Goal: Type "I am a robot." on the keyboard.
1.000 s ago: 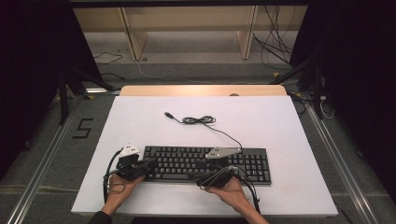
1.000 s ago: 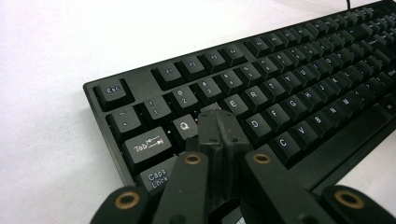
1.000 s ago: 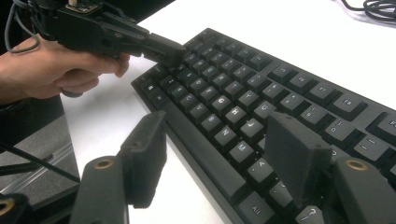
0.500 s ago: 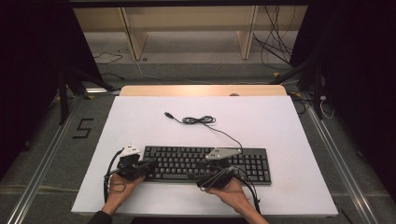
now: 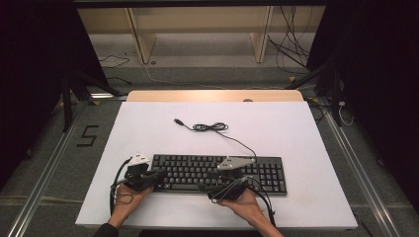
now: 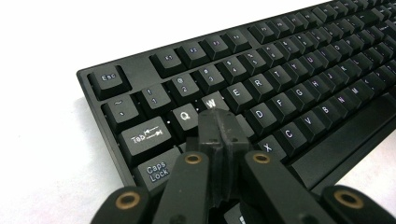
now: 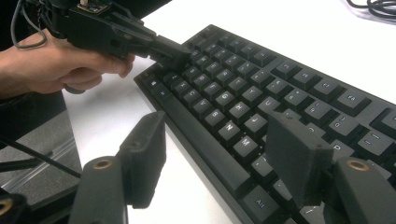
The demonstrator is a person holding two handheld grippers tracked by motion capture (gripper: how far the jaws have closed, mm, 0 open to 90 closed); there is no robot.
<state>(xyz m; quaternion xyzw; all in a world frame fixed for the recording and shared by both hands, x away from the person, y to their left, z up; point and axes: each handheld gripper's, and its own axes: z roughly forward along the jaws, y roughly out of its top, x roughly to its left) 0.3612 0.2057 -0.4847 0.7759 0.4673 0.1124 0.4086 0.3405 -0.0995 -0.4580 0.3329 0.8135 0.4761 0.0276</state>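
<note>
1. Honestly nothing has changed: left gripper (image 5: pixel 160 174), right gripper (image 5: pixel 205 187) and keyboard (image 5: pixel 217 170) all sit exactly where they did a second ago.
2. The earlier shots are small though, so a tiny nudge might have slipped past me.

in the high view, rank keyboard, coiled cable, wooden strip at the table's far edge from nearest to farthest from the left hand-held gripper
1. keyboard: its left end is right at the shut left hand-held gripper.
2. coiled cable: mid-table, beyond the keyboard.
3. wooden strip: along the table's far edge.
</note>
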